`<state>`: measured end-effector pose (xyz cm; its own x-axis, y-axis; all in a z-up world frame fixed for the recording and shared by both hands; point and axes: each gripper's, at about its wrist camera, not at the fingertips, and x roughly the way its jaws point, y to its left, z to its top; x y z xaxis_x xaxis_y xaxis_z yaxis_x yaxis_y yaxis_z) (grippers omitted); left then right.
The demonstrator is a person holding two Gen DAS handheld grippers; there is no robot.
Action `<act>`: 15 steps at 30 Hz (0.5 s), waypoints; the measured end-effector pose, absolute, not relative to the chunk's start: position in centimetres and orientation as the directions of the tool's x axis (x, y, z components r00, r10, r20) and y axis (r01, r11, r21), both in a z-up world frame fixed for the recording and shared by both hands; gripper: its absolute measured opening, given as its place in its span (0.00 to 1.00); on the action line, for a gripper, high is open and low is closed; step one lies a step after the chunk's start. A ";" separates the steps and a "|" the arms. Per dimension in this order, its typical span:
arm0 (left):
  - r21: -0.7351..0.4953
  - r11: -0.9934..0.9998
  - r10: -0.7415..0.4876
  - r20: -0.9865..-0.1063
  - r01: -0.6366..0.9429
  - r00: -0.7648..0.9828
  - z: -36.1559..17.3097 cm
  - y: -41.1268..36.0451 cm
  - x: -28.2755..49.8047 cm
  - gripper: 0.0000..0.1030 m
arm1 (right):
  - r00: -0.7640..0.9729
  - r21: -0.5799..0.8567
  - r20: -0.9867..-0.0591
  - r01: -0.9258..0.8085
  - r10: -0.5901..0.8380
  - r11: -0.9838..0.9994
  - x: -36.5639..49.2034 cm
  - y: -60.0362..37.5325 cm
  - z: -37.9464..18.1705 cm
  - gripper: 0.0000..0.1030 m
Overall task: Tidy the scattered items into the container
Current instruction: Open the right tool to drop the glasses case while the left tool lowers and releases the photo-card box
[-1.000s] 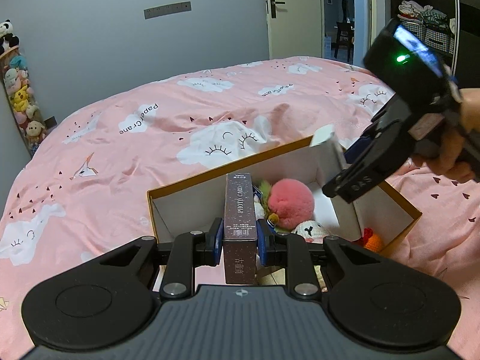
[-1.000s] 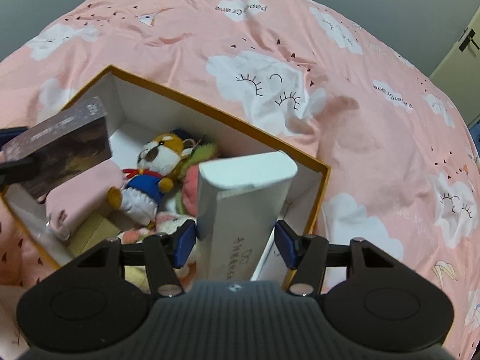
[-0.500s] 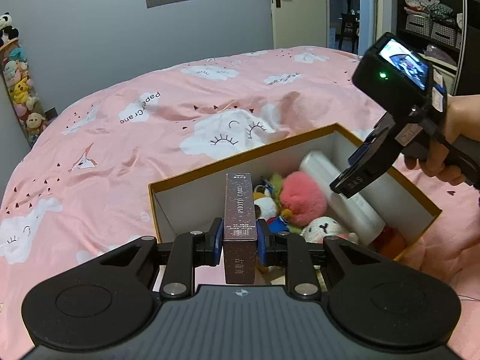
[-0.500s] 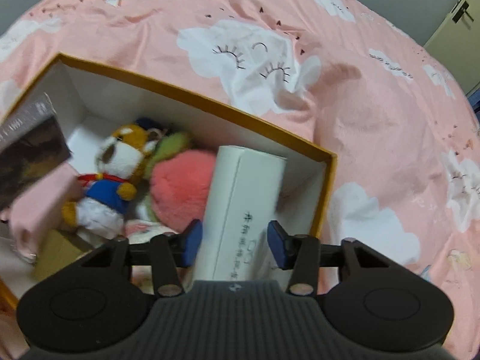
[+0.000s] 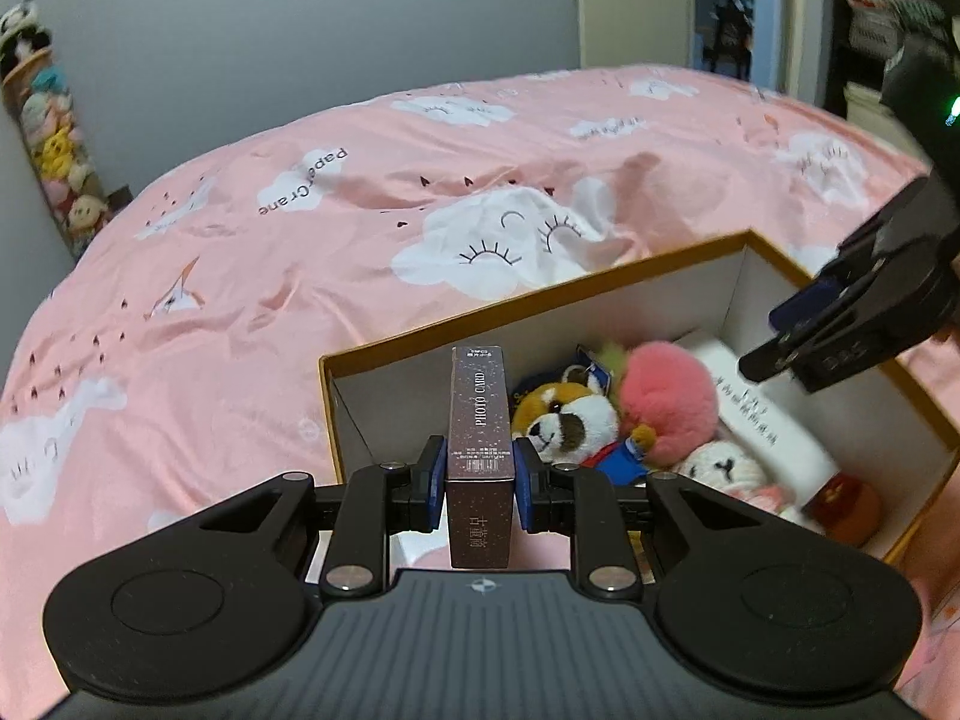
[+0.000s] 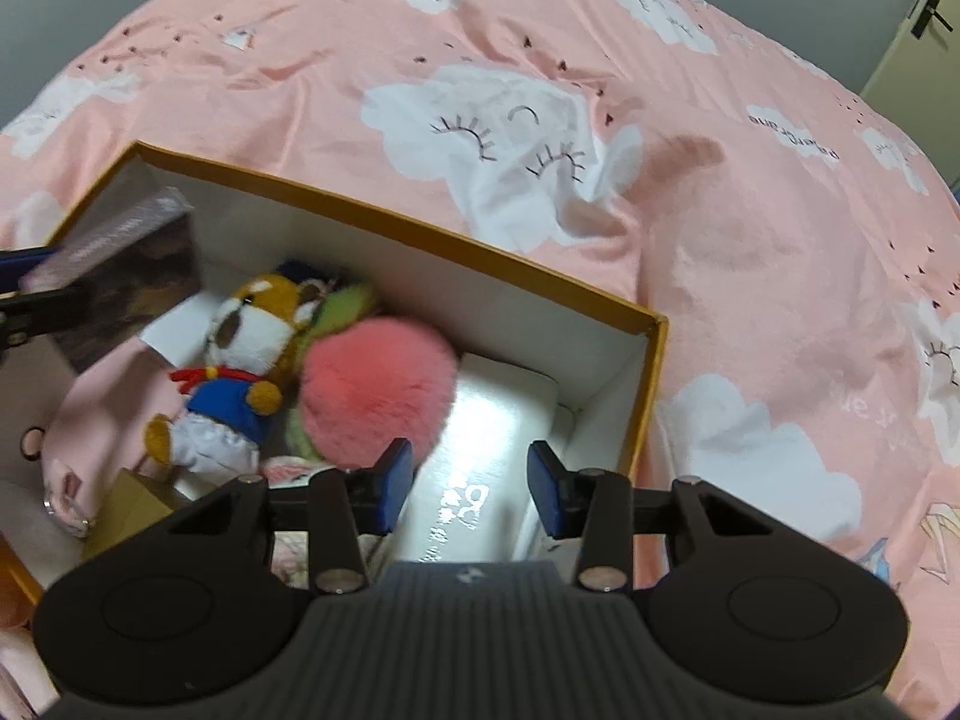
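Photo card box [image 5: 480, 420] in left tongs [image 5: 480, 483] (over container [image 5: 540, 306])

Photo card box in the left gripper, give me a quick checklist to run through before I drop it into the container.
1. Grip on the photo card box: ok, left gripper pads press on both its sides.
2. Box over the container: ok, it hangs above the near left corner.
3. Landing spot: cannot tell, the floor under the box is hidden; a pink pouch lies near there.
4. Right gripper: ok, its jaws are closing, with nothing between the pads, above the white box lying inside.
5. Fox plush and pink pompom: ok, to the right of the held box.
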<state>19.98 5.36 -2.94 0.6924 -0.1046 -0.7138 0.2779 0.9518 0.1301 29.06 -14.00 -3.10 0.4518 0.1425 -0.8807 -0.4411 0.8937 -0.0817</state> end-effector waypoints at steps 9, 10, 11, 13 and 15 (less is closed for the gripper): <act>0.219 0.905 -0.071 -0.766 0.364 0.639 -4.7 4.6 22.5 0.25 | 0.465 -0.025 -0.859 -0.459 0.216 0.888 28.5 -14.6 -3.0 0.44; 0.231 0.894 -0.071 -0.773 0.384 0.630 -5.0 4.4 22.7 0.25 | 0.466 -0.024 -0.858 -0.460 0.218 0.887 28.5 -14.7 -3.1 0.44; 0.244 0.880 -0.068 -0.783 0.407 0.618 -5.2 4.2 22.9 0.25 | 0.465 -0.022 -0.858 -0.460 0.219 0.888 28.5 -14.8 -3.2 0.44; 0.258 0.863 -0.051 -0.811 0.434 0.583 -5.5 3.9 23.6 0.25 | 0.461 -0.015 -0.860 -0.455 0.221 0.890 28.6 -15.1 -3.4 0.44; 0.275 0.853 -0.019 -0.834 0.444 0.551 -5.7 3.8 24.2 0.25 | 0.458 -0.006 -0.860 -0.451 0.225 0.893 28.6 -15.3 -3.6 0.44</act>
<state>24.22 3.78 -5.71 0.5515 -0.0189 -0.8340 0.4444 0.8528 0.2745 28.58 -15.35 -3.55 0.4577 0.2255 -0.8600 -0.4506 0.8927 -0.0058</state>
